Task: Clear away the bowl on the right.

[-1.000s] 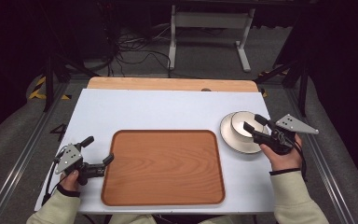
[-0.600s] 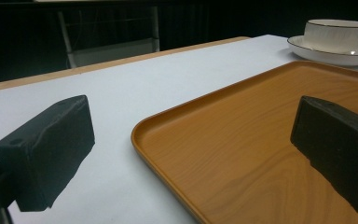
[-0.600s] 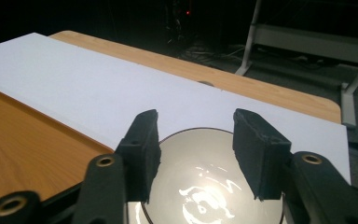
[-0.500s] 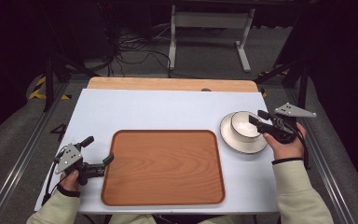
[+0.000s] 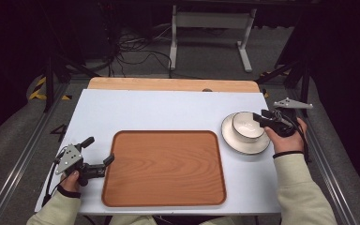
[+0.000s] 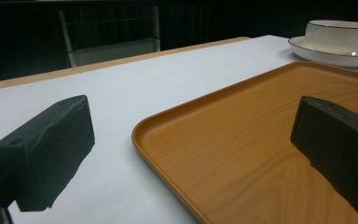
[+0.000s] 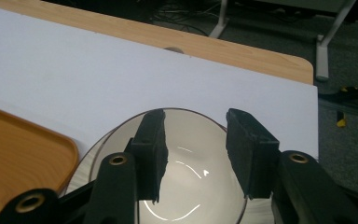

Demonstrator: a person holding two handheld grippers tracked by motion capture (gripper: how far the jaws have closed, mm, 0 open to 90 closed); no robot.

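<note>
A white bowl (image 5: 246,125) stands on a white plate (image 5: 243,143) at the right of the table. My right gripper (image 5: 258,117) is open at the bowl's right rim. In the right gripper view its two jaws hang over the bowl (image 7: 191,186), a moderate gap between them, right gripper (image 7: 193,149); whether they touch it is unclear. An empty brown wooden tray (image 5: 164,168) lies in the middle. My left gripper (image 5: 99,150) rests wide open at the tray's left edge. In the left gripper view, the left gripper (image 6: 191,154) straddles the tray's rim (image 6: 168,121), with the bowl (image 6: 338,32) far off.
A white mat (image 5: 159,112) covers the table, with a bare wooden strip (image 5: 168,85) along the far edge. A tray corner (image 7: 18,154) shows left of the bowl. Beyond the table are a metal stand (image 5: 211,28) and floor cables (image 5: 136,51).
My right gripper has moved away from me along the bowl's right side and now points left over its rim. The left gripper, tray, bowl and plate have not moved.
</note>
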